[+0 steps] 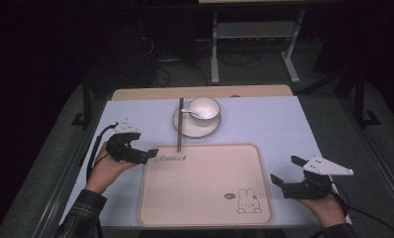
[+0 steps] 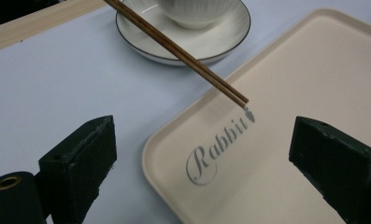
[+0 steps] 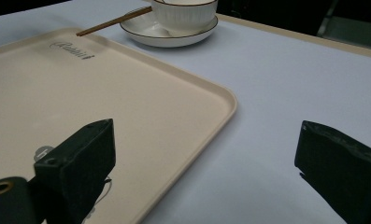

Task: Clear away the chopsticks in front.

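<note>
So my left gripper is way closer to the chopsticks than my right gripper. Both have jaws wide apart, empty. The sticks lie just ahead of my left, long axis running away toward the saucer, near tips on the tray rim.

The tray is pale beige, with grey script lettering at its eleven o'clock corner and a white rabbit outlined in black at five o'clock. The chopsticks are dark brown. The saucer is white with a thin black rim, and the cup is white with a dark rim. The tabletop is pale lilac-blue. Both grippers' jaws are black.
</note>
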A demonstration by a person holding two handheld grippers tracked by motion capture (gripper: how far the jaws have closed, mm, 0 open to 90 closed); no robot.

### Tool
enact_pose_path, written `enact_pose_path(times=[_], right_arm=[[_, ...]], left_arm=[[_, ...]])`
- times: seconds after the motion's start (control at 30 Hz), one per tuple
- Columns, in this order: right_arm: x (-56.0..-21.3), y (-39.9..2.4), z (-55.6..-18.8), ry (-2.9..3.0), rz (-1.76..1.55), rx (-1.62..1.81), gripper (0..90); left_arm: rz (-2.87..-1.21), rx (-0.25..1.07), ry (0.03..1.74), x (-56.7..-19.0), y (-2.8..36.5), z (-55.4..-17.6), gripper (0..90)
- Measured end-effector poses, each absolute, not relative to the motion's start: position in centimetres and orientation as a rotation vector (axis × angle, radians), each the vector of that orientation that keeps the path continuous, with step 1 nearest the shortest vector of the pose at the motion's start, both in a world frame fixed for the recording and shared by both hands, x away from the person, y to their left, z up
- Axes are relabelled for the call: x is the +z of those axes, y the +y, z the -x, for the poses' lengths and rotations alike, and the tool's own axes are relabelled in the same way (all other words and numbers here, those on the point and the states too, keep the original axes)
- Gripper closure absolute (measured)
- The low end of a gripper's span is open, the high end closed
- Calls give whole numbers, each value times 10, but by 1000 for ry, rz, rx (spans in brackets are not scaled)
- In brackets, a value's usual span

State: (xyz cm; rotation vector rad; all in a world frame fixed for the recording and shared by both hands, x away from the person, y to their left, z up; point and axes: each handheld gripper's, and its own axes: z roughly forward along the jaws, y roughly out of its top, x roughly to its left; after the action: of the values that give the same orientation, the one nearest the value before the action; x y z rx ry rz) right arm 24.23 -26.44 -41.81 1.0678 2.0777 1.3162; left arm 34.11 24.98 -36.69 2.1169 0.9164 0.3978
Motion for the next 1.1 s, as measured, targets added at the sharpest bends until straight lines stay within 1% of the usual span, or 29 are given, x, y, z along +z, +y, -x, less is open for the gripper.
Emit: enact_pose_path(times=[0.2, 0.43, 1.03, 1.07, 1.1], right_arm=[[-418, -267, -242, 2070, -1072, 1314, 46], [-417, -267, -241, 2065, -1076, 1314, 47], [-417, -267, -241, 2066, -1077, 1312, 47], [-417, -267, -241, 2066, -1077, 1312, 47], [-417, -267, -241, 2065, -1076, 1310, 47]], left_arm=[[-2146, 377, 916, -364, 235, -361, 69], [-2170, 358, 930, -368, 218, -384, 69], [-2171, 348, 1013, -374, 204, -426, 77], [-2171, 348, 1013, -374, 204, -426, 95], [-2175, 350, 1014, -375, 203, -430, 137]])
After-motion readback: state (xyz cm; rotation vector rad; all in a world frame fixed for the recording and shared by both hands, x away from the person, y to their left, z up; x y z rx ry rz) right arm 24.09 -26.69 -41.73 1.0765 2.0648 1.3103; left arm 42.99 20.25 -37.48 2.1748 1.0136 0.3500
